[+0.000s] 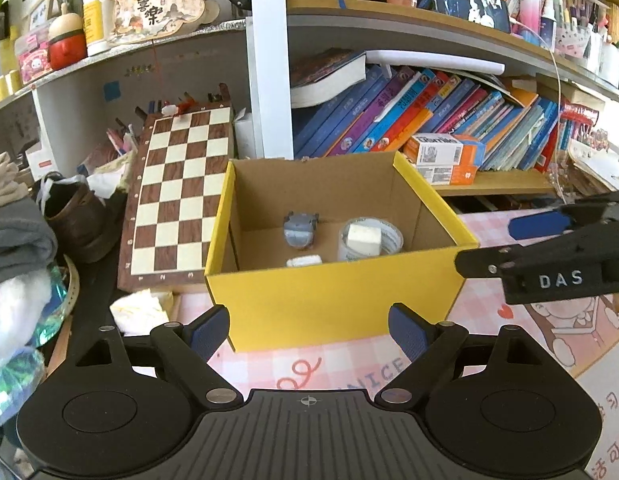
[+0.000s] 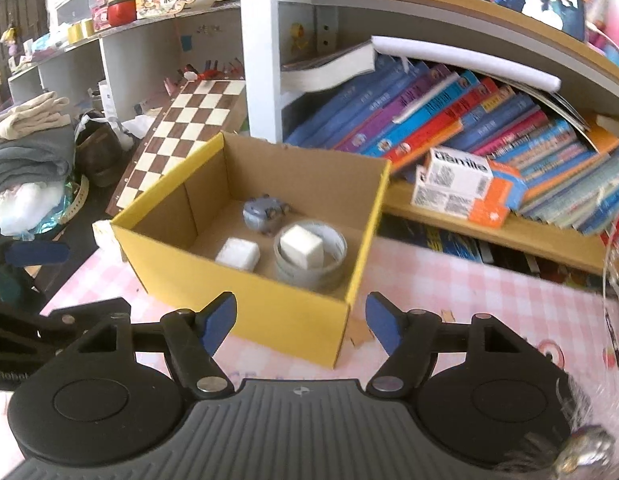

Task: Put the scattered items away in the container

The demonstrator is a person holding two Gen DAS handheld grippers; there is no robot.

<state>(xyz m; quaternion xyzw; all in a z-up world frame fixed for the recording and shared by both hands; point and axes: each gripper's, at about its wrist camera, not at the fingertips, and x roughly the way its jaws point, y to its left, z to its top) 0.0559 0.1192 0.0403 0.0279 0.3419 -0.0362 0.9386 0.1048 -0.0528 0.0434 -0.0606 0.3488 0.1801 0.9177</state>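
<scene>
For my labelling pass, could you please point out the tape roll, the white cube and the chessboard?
tape roll [image 2: 337, 246], right wrist view, on its right rim.
white cube [image 2: 302, 246], right wrist view, on its top face.
chessboard [image 1: 177, 184], left wrist view, mid-board.

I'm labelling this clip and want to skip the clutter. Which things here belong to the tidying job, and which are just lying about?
Part of the job:
- yellow box
- grey toy
- tape roll
- white cube
- small white block

Just lying about:
- chessboard
- books
- orange and white cartons
- folded clothes
- brown shoe

Four items inside yellow box [image 2: 245, 292]
</scene>
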